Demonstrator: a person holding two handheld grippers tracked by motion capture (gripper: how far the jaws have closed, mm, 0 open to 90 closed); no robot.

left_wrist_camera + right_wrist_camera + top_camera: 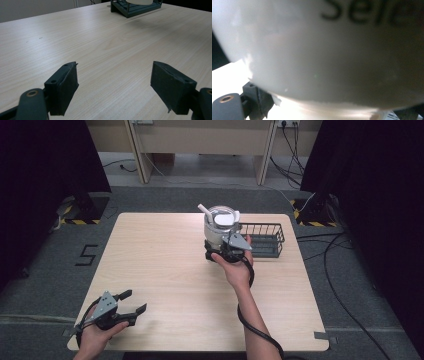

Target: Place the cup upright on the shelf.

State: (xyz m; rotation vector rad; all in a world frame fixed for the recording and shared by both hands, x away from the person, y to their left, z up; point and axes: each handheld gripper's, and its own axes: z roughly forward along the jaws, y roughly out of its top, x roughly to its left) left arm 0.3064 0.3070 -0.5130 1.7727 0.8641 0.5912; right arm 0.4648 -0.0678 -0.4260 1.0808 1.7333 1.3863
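In the high view, the right gripper [226, 251] sat at the near side of a white lidded jug [220, 226], which stood on the tabletop [165, 270] toward twelve o'clock, touching the dark wire basket [262, 239] at its three o'clock. A white handle stuck out of the jug toward ten o'clock. The left gripper [131, 306] rested near seven o'clock, jaws spread and empty.

In the left gripper view, the spread jaws framed bare tabletop, the basket [135, 8] at twelve o'clock.

In the right gripper view, the jug's [324, 50] smooth lettered wall pressed close; one jaw lay against it at seven o'clock, so the jaws seemed to pinch it. The jug looked stiff, slick and perhaps breakable; low on the body seemed the safest hold.
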